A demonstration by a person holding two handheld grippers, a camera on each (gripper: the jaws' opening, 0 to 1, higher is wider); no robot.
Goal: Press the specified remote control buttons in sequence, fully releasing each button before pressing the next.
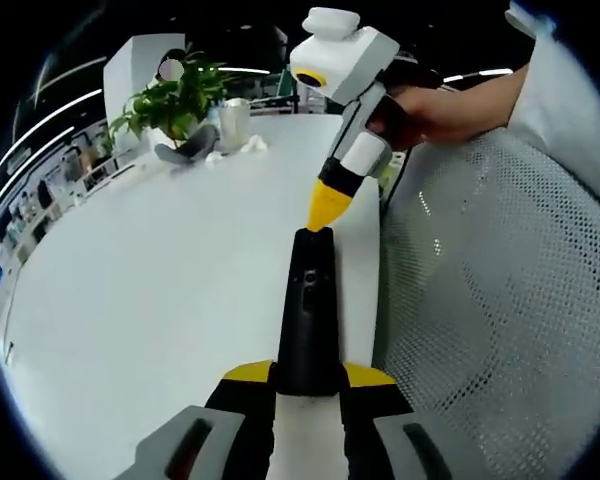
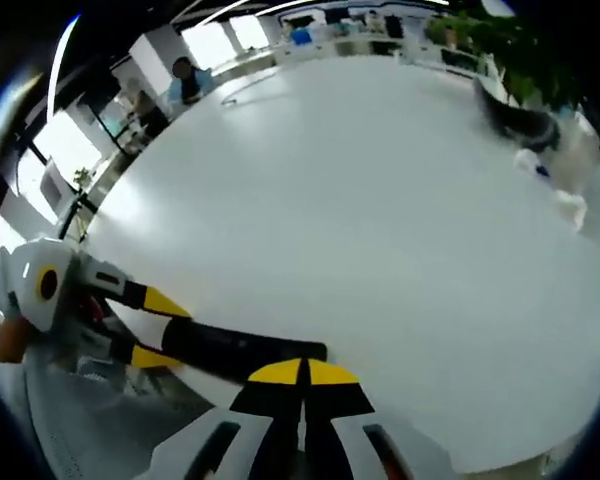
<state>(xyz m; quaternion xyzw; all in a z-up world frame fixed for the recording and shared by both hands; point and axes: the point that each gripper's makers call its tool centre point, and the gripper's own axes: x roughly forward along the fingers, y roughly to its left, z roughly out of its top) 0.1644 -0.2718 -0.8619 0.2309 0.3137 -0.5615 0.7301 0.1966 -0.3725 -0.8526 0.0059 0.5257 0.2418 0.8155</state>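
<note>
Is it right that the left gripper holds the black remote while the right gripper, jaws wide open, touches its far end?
Not quite. In the left gripper view the right gripper has its yellow jaws closed together at the far end of the black remote. The left gripper does hold the remote.

I see a broad white table [image 1: 150, 290] whose near stretch lies bare and glossy, while at its far edge a potted green plant [image 1: 170, 100], a pale cup [image 1: 234, 120], a dark grey curved object [image 1: 185, 150] and some small white bits [image 1: 252, 145] rest directly on it.
</note>
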